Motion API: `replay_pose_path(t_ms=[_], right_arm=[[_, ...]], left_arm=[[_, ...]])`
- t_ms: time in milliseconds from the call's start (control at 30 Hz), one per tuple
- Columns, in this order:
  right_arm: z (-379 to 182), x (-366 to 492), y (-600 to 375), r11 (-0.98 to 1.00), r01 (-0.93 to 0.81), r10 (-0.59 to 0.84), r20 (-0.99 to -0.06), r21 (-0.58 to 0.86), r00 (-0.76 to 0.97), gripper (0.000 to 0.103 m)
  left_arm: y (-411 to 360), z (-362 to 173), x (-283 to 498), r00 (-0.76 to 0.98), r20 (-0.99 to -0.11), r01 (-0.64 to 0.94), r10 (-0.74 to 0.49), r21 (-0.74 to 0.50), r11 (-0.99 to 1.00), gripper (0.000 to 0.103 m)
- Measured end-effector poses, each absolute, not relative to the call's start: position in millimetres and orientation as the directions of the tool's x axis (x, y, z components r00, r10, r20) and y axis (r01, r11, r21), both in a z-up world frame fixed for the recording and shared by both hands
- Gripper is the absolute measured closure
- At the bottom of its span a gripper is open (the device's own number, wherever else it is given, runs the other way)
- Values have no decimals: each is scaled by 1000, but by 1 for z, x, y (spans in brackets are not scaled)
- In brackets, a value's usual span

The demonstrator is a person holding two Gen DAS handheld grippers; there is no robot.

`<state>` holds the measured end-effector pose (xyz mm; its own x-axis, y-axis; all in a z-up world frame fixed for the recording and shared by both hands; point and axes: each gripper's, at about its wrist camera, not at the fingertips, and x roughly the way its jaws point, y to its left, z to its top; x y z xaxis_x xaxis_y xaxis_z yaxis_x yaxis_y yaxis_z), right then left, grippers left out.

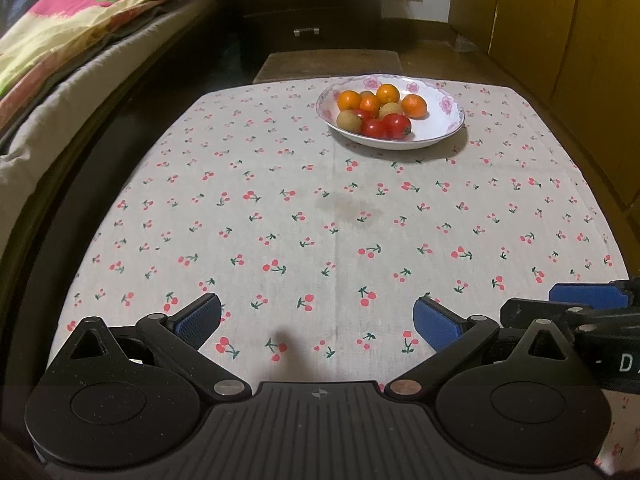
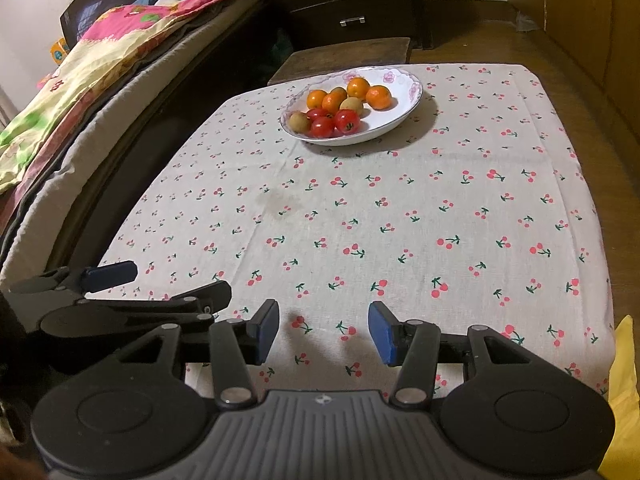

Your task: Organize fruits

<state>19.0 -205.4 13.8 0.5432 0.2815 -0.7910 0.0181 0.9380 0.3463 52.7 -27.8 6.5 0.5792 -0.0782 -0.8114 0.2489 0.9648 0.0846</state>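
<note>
Two views show one white flowered bowl (image 1: 448, 118) on the cherry-print tablecloth (image 1: 320, 220). From the left wrist, the left gripper (image 1: 318, 318) hangs wide open and empty over the cloth's near edge, well apart from the bowl, which holds oranges (image 1: 349, 100), tomatoes (image 1: 397, 125) and brownish fruits (image 1: 348, 119) far ahead, slightly right. From the right wrist, the right gripper (image 2: 323, 332), jaws parted and empty, faces the bowl (image 2: 400, 92) far ahead, slightly left; the left gripper (image 2: 160, 280) lies beside it.
</note>
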Motion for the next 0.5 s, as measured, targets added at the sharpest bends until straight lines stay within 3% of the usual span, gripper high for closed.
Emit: replay_pose_path(t_ms=[500], right_arm=[[10, 16, -205, 942, 28, 269, -805, 333, 529, 53]], left_arm=[[-27, 6, 51, 579, -812, 249, -74, 90, 964, 0]])
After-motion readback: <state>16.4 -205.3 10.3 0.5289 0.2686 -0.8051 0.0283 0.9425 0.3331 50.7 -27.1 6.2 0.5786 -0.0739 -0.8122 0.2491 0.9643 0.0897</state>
